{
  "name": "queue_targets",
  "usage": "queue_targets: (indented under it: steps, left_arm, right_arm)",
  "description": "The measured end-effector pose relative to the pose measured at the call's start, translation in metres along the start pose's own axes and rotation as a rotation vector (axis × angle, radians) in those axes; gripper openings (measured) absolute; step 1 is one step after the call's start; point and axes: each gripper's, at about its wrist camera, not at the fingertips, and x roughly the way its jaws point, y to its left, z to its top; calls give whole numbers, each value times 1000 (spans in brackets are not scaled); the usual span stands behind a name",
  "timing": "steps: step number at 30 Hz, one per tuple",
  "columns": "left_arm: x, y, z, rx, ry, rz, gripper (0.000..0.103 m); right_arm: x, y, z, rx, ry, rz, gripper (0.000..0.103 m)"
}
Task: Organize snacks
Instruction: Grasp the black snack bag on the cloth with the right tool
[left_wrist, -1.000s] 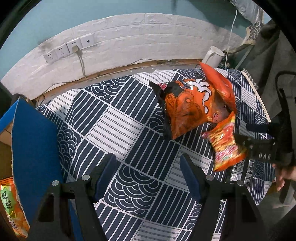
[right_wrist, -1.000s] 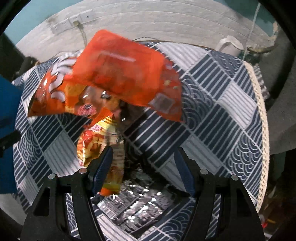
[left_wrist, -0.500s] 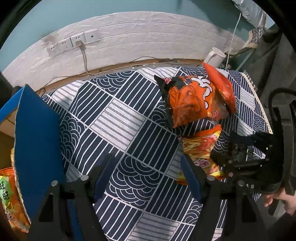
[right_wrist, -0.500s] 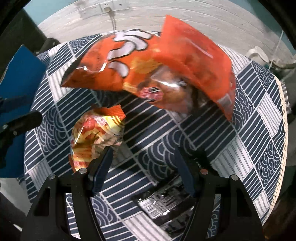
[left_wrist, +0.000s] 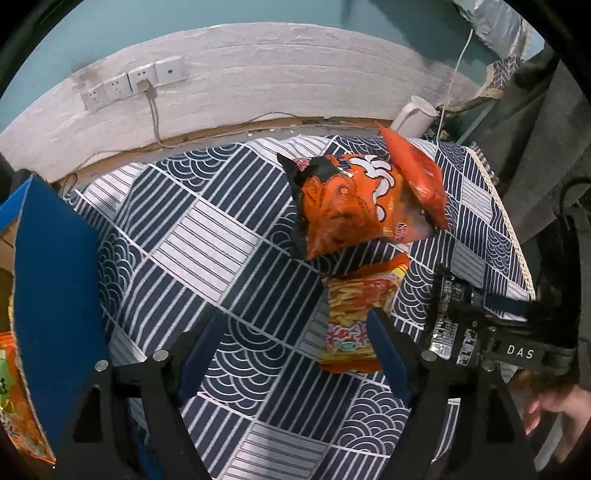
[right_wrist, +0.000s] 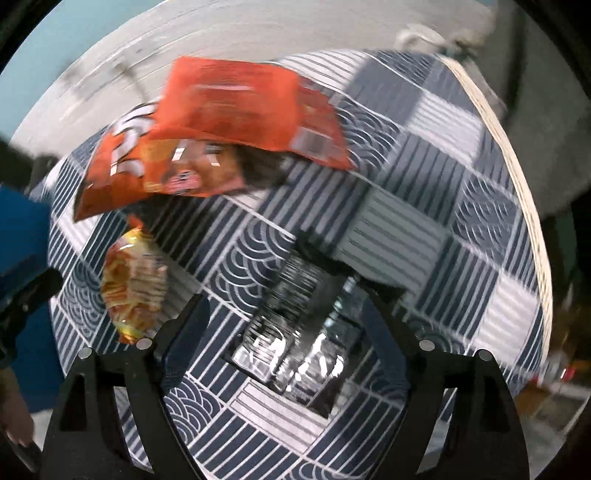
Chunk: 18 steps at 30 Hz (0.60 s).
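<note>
Blue box (left_wrist: 55, 295): at the far left of my left view, its flap upright, with an orange snack packet (left_wrist: 14, 398) partly showing inside; I take this as where the snacks go.
Left tool (left_wrist: 295, 354): hangs over the table (left_wrist: 207, 236) (patterned navy and white cloth), jaws opening, nothing between them; its right finger overlaps the edge of the yellow-red packet without pinching it.
Yellow-red packet (left_wrist: 354, 314): lies flat on the cloth just below the big bags, free of both tools.
Large orange bag (left_wrist: 347, 206): rests toward the back right of the table, a second red-orange bag (left_wrist: 417, 177) leaning on its far side.
Right tool (right_wrist: 284, 332): jaws opening, pointing steeply down over a black and silver packet (right_wrist: 295, 325) that lies between the fingers, not pressed by either pad.
Risk: the glossy black packet looks thin and flat, so closing on it may only scrape the cloth or bunch it; the two tools are near each other, so reaching for the yellow-red packet could bump them together.
Hard to see: my right view is motion-blurred, so print and contact with the black packet are unclear; the box's inside is mostly cut off; only the fingers of my right hand (left_wrist: 554, 410) show.
</note>
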Motion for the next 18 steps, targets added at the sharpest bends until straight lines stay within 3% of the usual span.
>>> queue_targets:
  steps: [6, 13, 18]
  left_arm:
    - [8, -7, -3, -29, 35, -28, 81]
    - [20, -14, -8, -61, 71, -44, 81]
    - [31, -21, -6, -68, 94, -54, 81]
  right_arm:
    - [4, -26, -12, 142, 7, 35, 84]
    - [13, -33, -10, 205, 0, -21, 84]
    - [26, -37, -8, 198, 37, -11, 84]
